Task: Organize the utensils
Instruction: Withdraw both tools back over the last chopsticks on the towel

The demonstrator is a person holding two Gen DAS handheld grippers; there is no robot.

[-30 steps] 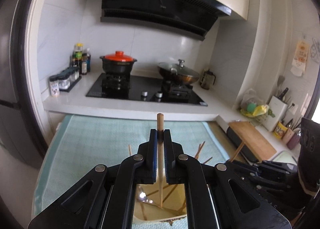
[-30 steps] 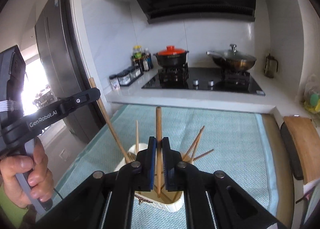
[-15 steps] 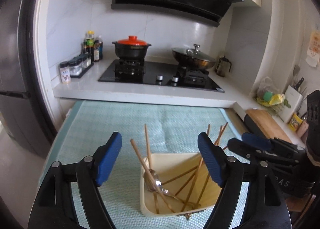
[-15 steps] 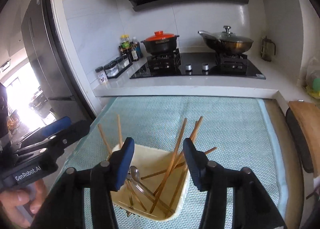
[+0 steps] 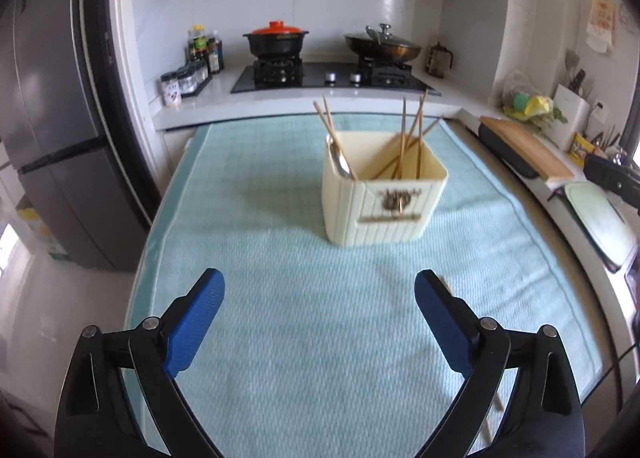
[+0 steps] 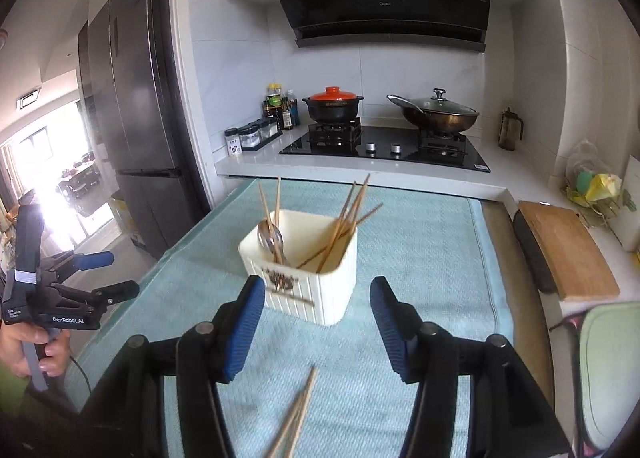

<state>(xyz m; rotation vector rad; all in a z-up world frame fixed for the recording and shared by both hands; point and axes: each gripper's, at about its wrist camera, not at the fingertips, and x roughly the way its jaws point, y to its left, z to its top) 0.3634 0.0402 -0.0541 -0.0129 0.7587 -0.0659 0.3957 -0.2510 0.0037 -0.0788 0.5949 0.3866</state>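
Observation:
A cream utensil holder stands on the teal mat; it also shows in the right wrist view. Several wooden chopsticks and a metal spoon stand in it. My left gripper is open and empty, well short of the holder. My right gripper is open and empty, just in front of the holder. Two loose chopsticks lie on the mat between and below its fingers. A chopstick end shows by the left gripper's right finger.
A counter behind the mat carries a hob, a red-lidded pot, a wok and spice jars. A fridge stands left. A wooden cutting board lies right. The left gripper shows at far left.
Both grippers were shut on chopsticks over the holder, opened and dropped them in. Both have since pulled back and lowered, so the holder now stands farther ahead.

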